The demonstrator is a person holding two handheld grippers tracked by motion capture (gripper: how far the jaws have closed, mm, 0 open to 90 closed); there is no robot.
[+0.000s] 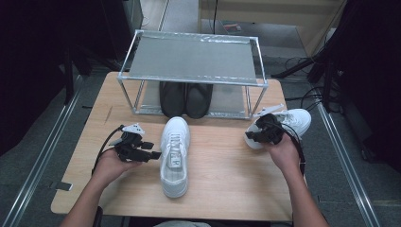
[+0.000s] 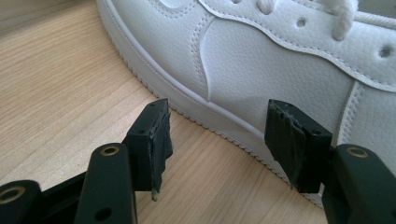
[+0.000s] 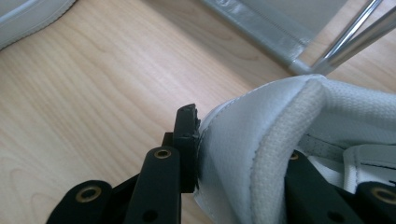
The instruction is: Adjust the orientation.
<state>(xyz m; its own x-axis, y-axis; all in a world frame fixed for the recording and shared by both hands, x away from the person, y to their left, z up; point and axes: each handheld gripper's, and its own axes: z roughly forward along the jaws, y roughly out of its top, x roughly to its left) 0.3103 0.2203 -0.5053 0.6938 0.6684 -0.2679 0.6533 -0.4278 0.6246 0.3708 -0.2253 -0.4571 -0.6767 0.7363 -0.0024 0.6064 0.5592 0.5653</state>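
One white sneaker (image 1: 175, 156) lies in the middle of the wooden table (image 1: 227, 175), toe toward the person. My left gripper (image 1: 152, 154) is at its left side, open; in the left gripper view the jaws (image 2: 219, 135) stand apart just short of the sneaker's side (image 2: 261, 60), with nothing between them. A second white sneaker (image 1: 295, 120) sits at the table's right edge. My right gripper (image 1: 257, 135) is shut on its heel collar (image 3: 261, 121), one jaw outside the rim and one inside the shoe.
A metal two-shelf rack (image 1: 189, 59) stands at the back of the table, with a pair of black shoes (image 1: 185, 99) on its lower shelf. Its frame leg (image 3: 345, 42) is close behind the held sneaker. Bare tabletop lies between the two sneakers.
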